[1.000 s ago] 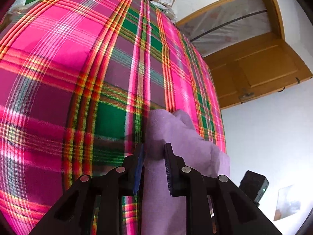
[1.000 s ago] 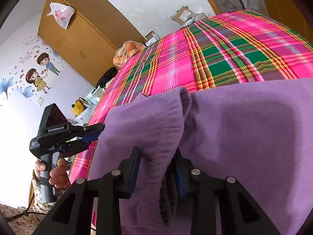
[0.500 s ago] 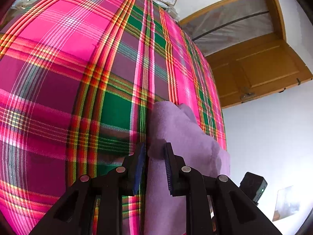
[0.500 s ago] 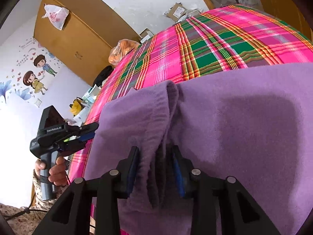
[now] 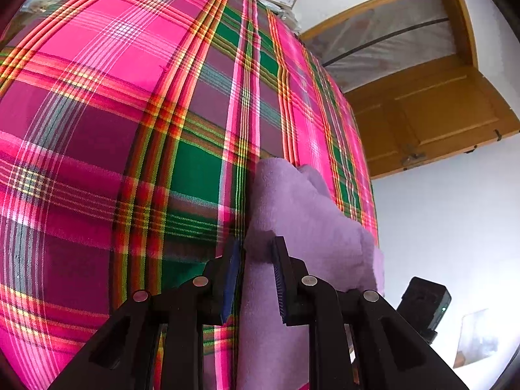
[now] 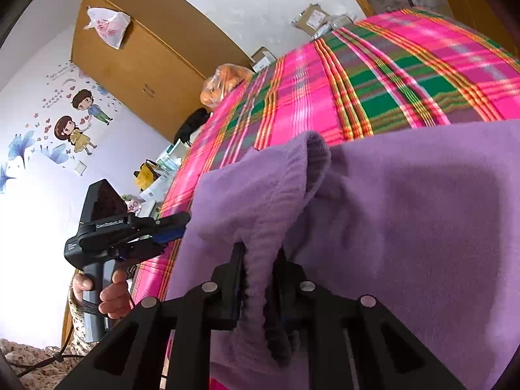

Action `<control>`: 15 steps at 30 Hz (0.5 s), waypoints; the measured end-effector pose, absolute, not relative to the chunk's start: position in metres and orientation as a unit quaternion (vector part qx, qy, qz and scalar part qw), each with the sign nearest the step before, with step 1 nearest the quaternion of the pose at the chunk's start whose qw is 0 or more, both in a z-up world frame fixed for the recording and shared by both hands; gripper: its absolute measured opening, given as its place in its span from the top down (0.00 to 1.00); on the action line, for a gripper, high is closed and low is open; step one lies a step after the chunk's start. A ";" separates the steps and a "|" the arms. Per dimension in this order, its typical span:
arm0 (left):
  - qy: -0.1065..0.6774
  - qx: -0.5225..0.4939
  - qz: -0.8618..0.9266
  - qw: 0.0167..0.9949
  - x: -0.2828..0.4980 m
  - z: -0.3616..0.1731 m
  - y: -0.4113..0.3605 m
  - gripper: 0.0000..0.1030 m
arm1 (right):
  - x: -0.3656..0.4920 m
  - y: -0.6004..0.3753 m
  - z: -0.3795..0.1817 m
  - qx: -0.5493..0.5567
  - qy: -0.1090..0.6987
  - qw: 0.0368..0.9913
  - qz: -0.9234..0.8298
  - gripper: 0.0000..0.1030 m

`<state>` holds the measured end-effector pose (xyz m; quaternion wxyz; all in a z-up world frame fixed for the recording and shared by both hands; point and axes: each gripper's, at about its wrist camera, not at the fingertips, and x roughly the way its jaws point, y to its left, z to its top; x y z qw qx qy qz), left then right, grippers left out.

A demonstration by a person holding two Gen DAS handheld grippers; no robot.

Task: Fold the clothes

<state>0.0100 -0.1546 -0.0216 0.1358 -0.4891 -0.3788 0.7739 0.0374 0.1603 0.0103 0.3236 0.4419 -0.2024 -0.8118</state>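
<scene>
Purple fleece (image 6: pixel 406 214) lies on the plaid bed (image 5: pixel 136 104); soft, light, limp by the look; left tool (image 5: pixel 256 276) and right tool (image 6: pixel 260 279) each pinch a bunched edge; hems grip best.

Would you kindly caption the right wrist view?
Right gripper pinching a purple garment over a plaid bedspread.
</scene>
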 end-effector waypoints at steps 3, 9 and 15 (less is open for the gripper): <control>-0.377 -0.488 0.776 0.136 0.012 -0.018 -0.153 0.80 | 0.042 0.161 0.023 0.421 -0.200 0.330 -0.821 0.85; -0.371 -0.481 0.782 0.139 0.016 -0.009 -0.149 0.80 | 0.053 0.168 0.050 0.383 -0.194 0.339 -0.837 0.85; -0.363 -0.477 0.786 0.150 0.018 -0.001 -0.139 0.80 | 0.064 0.195 0.061 0.367 -0.202 0.317 -0.851 0.85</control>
